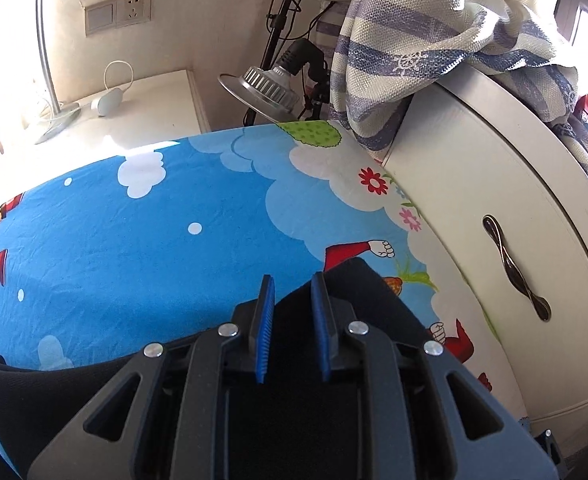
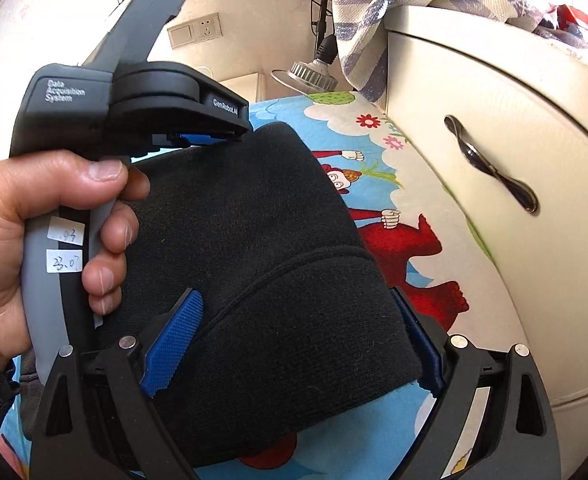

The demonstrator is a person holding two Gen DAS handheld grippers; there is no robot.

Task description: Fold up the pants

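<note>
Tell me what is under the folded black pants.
The black pants lie on a blue cartoon-print sheet, visible around them with clouds, flowers and red figures. The print directly beneath is covered, as is whatever the sheet lies on.

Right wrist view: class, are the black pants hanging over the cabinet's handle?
No. The black pants lie folded on the cartoon-printed sheet, apart from the cabinet's handle.

Black pants (image 2: 254,240) on cartoon-print bed (image 1: 114,240)
</note>
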